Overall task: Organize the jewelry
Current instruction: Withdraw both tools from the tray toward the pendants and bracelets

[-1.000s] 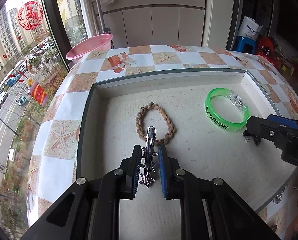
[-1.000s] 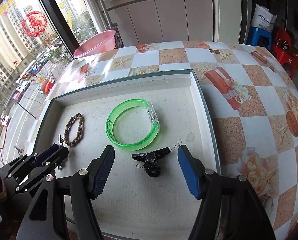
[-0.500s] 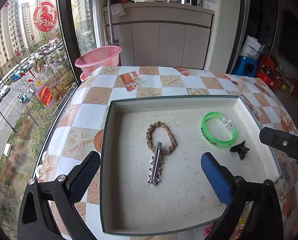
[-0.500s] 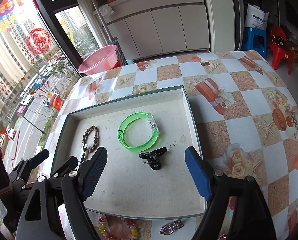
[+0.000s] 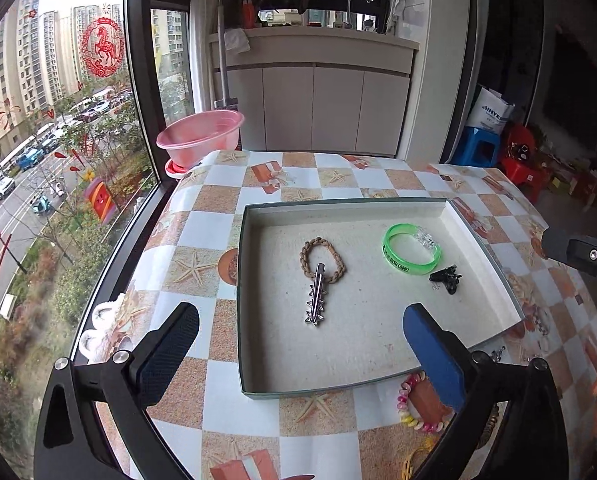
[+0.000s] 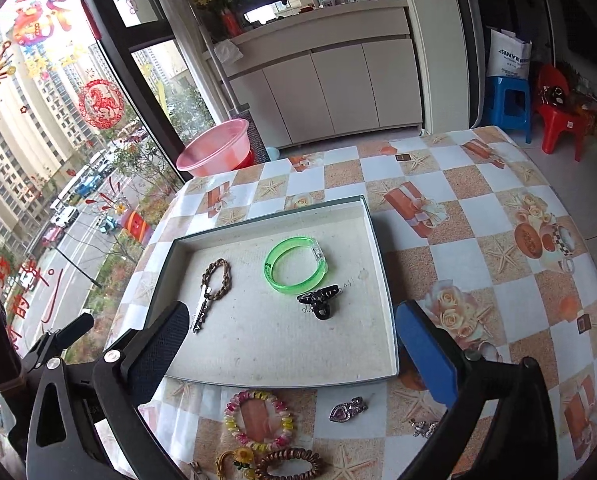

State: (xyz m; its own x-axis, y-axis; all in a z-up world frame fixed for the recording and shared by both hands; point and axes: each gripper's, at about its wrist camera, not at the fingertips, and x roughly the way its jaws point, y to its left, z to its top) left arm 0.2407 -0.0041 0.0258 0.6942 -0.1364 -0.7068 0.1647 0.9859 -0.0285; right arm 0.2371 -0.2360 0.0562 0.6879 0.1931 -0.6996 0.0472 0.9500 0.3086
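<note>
- The left gripper [image 5: 300, 346] hangs above the tray's near left part, its fingers spread wide with nothing between them
- The right gripper [image 6: 292, 344] hovers over the near edge of the tray, fingers wide apart and empty
- The shallow tray [image 5: 382, 348] sits on the table [image 5: 202, 200], which is covered with a checked starfish-print cloth; its pale floor carries four pieces
- A silver spiked hair clip [image 5: 316, 298] lies in the tray's left half, its far tip resting over the near rim of a brown braided bracelet [image 5: 322, 258]
- A translucent green bangle [image 5: 411, 249] lies toward the tray's far right corner
- A small black claw clip [image 5: 445, 277] sits just beside the bangle on its near right side; whether they touch I cannot tell
- Outside the tray, on the table near its near edge, lies a pink-and-yellow beaded bracelet [image 6: 259, 416]
- To the right of that bracelet, a heart-shaped pendant [image 6: 347, 410] rests on the cloth
- At the table's near edge sit a brown coil hair tie [image 6: 288, 465] and a small sunflower piece [image 6: 240, 456]
- A pink basin [image 5: 200, 136] stands beyond the table's far left corner
</note>
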